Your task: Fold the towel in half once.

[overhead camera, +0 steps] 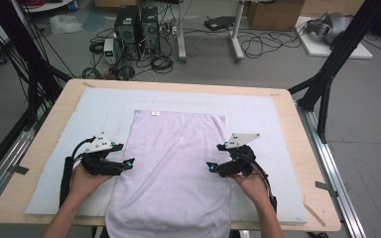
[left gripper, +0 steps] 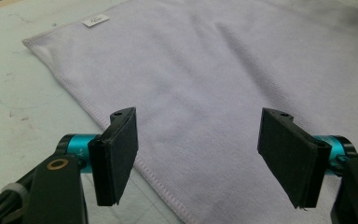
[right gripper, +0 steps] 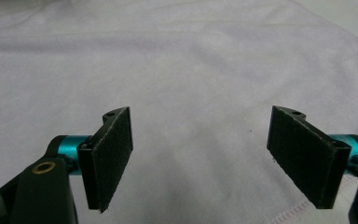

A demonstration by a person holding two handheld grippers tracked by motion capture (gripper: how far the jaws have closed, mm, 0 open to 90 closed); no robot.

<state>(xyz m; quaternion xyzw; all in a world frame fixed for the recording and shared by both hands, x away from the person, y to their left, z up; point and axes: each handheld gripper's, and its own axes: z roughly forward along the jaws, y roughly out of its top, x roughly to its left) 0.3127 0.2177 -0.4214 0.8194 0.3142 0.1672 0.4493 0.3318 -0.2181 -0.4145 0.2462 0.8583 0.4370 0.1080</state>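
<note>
A pale lilac towel (overhead camera: 173, 163) lies flat on the light mat, its near end hanging over the table's front edge; a small white label (overhead camera: 155, 113) sits at its far edge. My left gripper (overhead camera: 123, 154) hovers at the towel's left hem, jaws open and nothing between them. In the left gripper view the towel (left gripper: 223, 79) spreads ahead with the label (left gripper: 95, 19) at its far corner, and the hem runs under the left pad (left gripper: 116, 154). My right gripper (overhead camera: 215, 157) stands open over the towel's right part. The right gripper view has towel cloth (right gripper: 196, 84) beneath its open jaws.
The light mat (overhead camera: 268, 124) covers a wooden table (overhead camera: 305, 148). Black frame legs (overhead camera: 327, 74) stand at the table's left and right. Computers (overhead camera: 138, 29) and cables lie on the floor beyond the far edge.
</note>
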